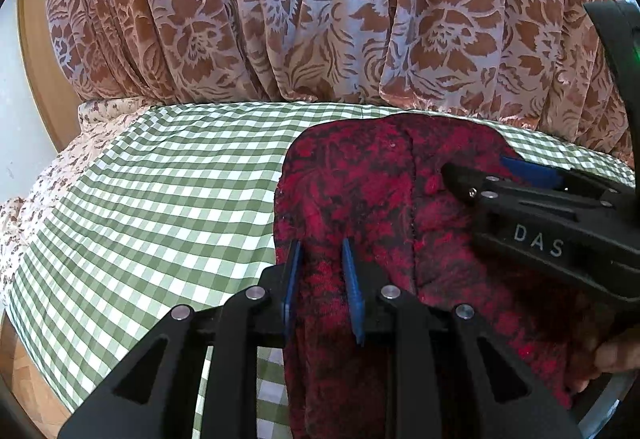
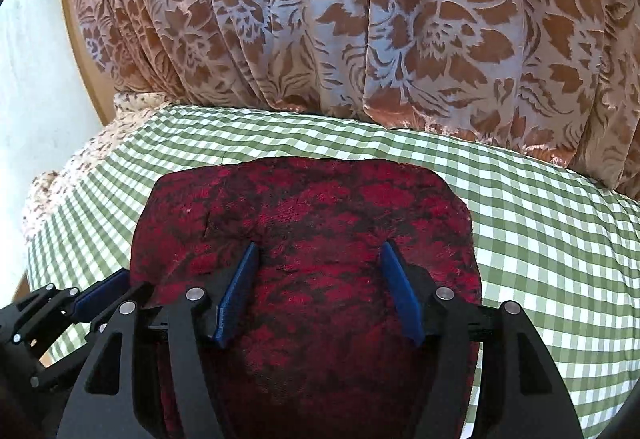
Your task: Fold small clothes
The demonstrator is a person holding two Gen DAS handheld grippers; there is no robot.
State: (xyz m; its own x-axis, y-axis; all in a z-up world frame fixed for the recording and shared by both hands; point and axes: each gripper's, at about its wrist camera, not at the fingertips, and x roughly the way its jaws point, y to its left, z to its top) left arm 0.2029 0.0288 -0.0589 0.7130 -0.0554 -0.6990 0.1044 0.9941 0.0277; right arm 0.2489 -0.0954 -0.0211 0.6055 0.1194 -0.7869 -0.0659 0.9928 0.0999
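Note:
A small red and black patterned garment (image 1: pixel 360 191) lies on the green checked cloth (image 1: pixel 160 199). My left gripper (image 1: pixel 320 259) sits over the garment's left part, its blue pads a narrow gap apart with cloth between them. My right gripper (image 1: pixel 480 175) shows from the side at the right, over the garment. In the right wrist view the garment (image 2: pixel 312 199) fills the middle, and my right gripper (image 2: pixel 320 259) is wide open above it. My left gripper (image 2: pixel 100 295) shows at the lower left, at the garment's left edge.
A pink and brown flowered curtain (image 1: pixel 320 19) hangs behind the surface. A pale flowered cloth (image 1: pixel 60 167) lies under the checked cloth at the left edge. Wooden floor (image 1: pixel 36 391) shows at the lower left.

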